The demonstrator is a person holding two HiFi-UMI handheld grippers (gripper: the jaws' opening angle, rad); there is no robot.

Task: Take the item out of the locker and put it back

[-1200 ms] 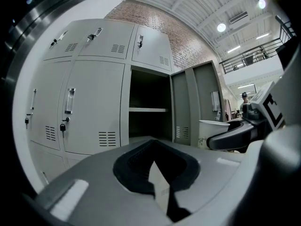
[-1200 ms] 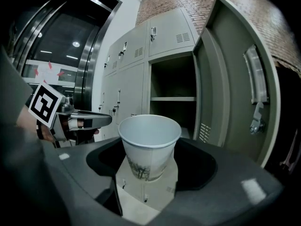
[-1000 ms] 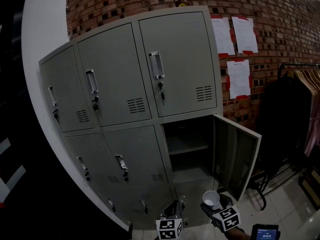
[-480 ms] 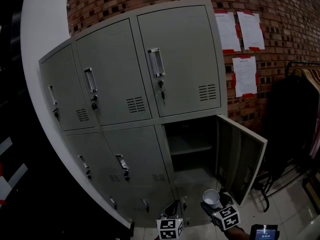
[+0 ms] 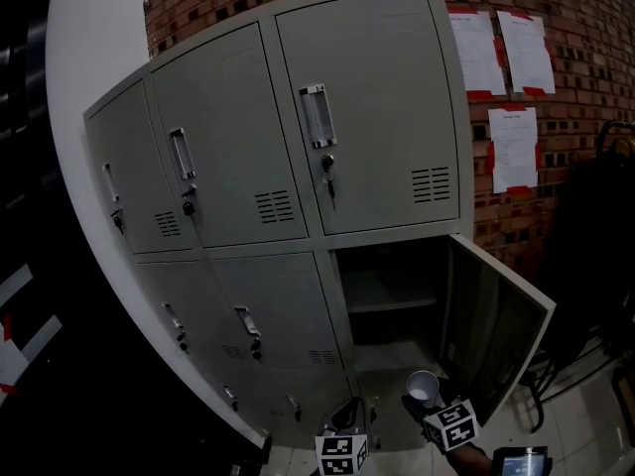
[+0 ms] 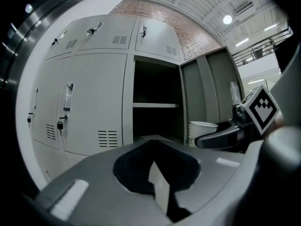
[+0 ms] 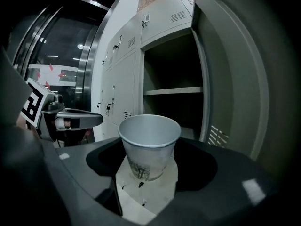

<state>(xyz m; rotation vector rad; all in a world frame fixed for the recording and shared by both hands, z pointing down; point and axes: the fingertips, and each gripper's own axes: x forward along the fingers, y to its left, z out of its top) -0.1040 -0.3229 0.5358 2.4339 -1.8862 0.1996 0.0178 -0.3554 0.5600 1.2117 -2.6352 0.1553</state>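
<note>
A white paper cup (image 5: pixel 423 387) stands upright in my right gripper (image 5: pixel 425 405), just in front of the grey locker's (image 5: pixel 367 117) open lower right compartment (image 5: pixel 397 340). In the right gripper view the pale pads (image 7: pixel 126 175) press on the cup's (image 7: pixel 149 142) lower half, so that gripper (image 7: pixel 148 173) is shut on it. The compartment (image 7: pixel 171 105) ahead has one shelf and looks bare. My left gripper (image 5: pixel 349 415) hovers left of the cup, jaws together with nothing in them (image 6: pixel 157 192). The left gripper view also shows the cup (image 6: pixel 201 132).
The compartment door (image 5: pixel 501 330) hangs open to the right. All other locker doors are closed, with handles and keys. Paper sheets (image 5: pixel 516 147) hang on the brick wall; dark clothes (image 5: pixel 605 236) hang at the right. A white column (image 5: pixel 89 58) is on the left.
Both grippers have moved closer to the locker, and the open compartment looks larger. The cup stays held in the right gripper.
</note>
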